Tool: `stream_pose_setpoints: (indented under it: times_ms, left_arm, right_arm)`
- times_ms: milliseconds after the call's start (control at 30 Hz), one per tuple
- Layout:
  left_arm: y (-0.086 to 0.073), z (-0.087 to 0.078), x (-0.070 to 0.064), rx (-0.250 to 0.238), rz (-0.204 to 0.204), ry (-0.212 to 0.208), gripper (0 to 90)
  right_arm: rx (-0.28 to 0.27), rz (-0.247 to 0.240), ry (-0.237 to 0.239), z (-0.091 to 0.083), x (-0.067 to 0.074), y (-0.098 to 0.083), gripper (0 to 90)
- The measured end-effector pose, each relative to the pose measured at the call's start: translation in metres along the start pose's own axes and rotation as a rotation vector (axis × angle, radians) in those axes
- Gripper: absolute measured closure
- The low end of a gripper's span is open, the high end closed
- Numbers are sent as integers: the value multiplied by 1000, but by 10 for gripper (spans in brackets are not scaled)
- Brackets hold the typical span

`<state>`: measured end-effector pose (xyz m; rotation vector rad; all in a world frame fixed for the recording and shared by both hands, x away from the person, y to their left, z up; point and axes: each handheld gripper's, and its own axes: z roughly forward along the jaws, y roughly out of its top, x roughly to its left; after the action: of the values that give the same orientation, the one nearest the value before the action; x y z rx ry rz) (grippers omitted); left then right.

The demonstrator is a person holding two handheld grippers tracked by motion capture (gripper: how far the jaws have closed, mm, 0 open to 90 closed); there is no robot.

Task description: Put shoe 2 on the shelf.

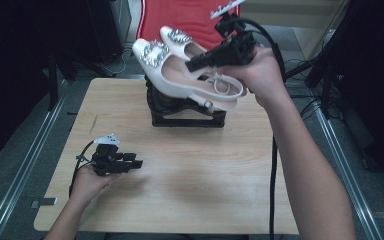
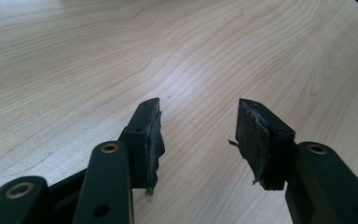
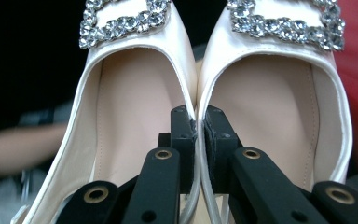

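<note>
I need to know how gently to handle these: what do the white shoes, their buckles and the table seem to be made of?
White shoes: smooth satin-like or soft leather upper with a faint sheen, beige matte lining; which one is unclear.
Buckles: clear faceted stones in silvery settings, probably rhinestones, since they sparkle.
Table: pale wood or wood-look laminate, with visible grain and a low gloss.

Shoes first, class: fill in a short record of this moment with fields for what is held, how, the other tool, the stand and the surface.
held: pair of white shoes with rhinestone buckles
grip: right tool shut on both inner edges, one jaw inside each shoe
height: shoes in the air above black stand
other tool: left tool open, nothing between jaws, low over table
surface: light wooden table
</note>
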<state>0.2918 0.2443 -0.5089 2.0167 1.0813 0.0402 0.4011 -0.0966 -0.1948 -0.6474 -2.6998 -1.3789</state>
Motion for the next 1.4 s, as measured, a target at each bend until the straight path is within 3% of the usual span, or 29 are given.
stream_pose_setpoints:
  times_ms: [233,533,733,1000,1400]
  left_arm:
    - [0,1,0,7,4,-3,506]
    - [0,1,0,6,-2,-10,507]
    - [0,0,0,-10,-1,-13,507]
    - [2,1,2,-16,-3,-26,508]
    - [4,3,1,-10,2,-32,508]
  right_arm:
    - [-195,219,-136,-15,-20,28,855]
    - [-349,400,-273,-17,-45,48,854]
    - [-411,467,-389,-12,-61,58,855]
    - [-469,571,-506,2,-75,65,854]
    - [-471,610,-651,30,-79,75,854]
